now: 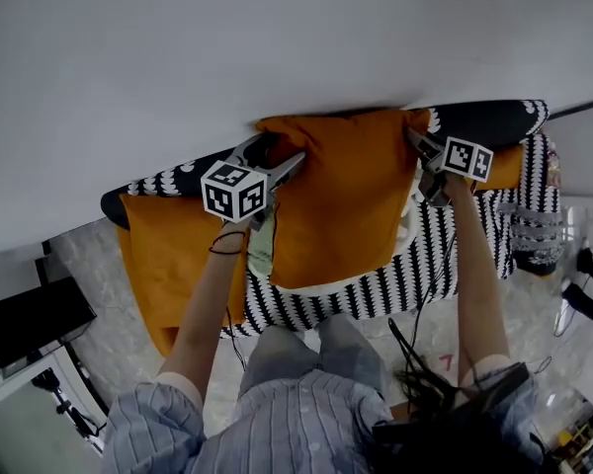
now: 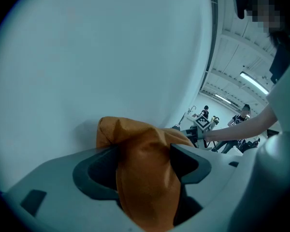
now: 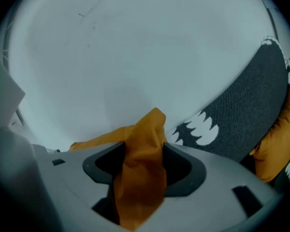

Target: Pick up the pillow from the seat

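Orange pillow (image 1: 346,196) is seen upright against the white wall (image 1: 277,38), over the back part of the seat (image 1: 445,255). It is held flat-on, with its top edge along the wall. Whether its lower edge rests on the seat cannot be told.

Its upper left corner is clamped in the left tongs (image 2: 145,151) — cloth is bunched and squeezed between both pads and bulges out past them. Its upper right corner lies between the right tongs (image 3: 144,153), which stand wide. The cloth hangs loose in the gap and is not pinched.

The seat is covered in black cloth with a white jagged pattern. A left cushion (image 1: 168,255), also orange, lies flat on the seat's left end, just beside the pillow and partly under the left forearm (image 1: 203,314). A right cushion (image 1: 509,166), orange too, is partly seen behind the right tongs at the seat's far right end.

A thin dark band (image 1: 227,250) is worn on the left wrist. A striped shirt (image 1: 277,423) fills the bottom of the head view — pale tiled floor (image 1: 109,265) shows on either side of the seat.
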### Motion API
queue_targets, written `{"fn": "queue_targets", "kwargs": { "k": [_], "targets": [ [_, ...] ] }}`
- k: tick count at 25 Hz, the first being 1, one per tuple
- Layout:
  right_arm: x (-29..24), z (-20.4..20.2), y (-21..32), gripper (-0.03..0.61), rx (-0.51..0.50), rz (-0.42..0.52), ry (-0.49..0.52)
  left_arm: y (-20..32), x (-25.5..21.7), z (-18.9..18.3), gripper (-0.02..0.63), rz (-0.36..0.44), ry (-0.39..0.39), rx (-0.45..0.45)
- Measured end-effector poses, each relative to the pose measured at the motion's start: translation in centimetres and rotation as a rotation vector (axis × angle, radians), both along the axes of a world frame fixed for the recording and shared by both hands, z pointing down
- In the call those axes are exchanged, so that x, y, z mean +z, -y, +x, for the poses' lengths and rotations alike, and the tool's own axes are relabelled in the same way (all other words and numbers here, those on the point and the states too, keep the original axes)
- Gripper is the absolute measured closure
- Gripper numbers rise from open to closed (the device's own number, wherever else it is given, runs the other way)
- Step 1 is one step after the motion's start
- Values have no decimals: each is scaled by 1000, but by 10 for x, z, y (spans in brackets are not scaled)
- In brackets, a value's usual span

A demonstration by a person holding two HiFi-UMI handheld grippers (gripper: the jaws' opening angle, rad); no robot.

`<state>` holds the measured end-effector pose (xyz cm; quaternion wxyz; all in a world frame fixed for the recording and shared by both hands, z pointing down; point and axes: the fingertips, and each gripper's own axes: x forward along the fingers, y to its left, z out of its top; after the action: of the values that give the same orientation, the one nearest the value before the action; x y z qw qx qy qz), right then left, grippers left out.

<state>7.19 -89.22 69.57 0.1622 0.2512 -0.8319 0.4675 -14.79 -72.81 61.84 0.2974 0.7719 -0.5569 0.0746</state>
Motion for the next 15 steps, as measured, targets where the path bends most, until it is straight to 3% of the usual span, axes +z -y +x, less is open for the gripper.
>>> {"fn": "queue_targets", "kwargs": {
  "k": [2, 6, 10, 15],
  "targets": [
    [-2, 0, -6, 366, 21, -37, 42, 0, 1, 0, 281, 6, -4, -7],
    [-9, 1, -21, 436, 63, -30, 53, -6, 2, 0, 304, -3, -22, -4],
    [-23, 9, -40, 471, 89, 20, 36, -19, -1, 5, 379, -20, -31, 39],
    [-61, 24, -82, 476, 121, 34, 118, -56, -18, 11, 407, 3, -63, 62]
  ]
}}
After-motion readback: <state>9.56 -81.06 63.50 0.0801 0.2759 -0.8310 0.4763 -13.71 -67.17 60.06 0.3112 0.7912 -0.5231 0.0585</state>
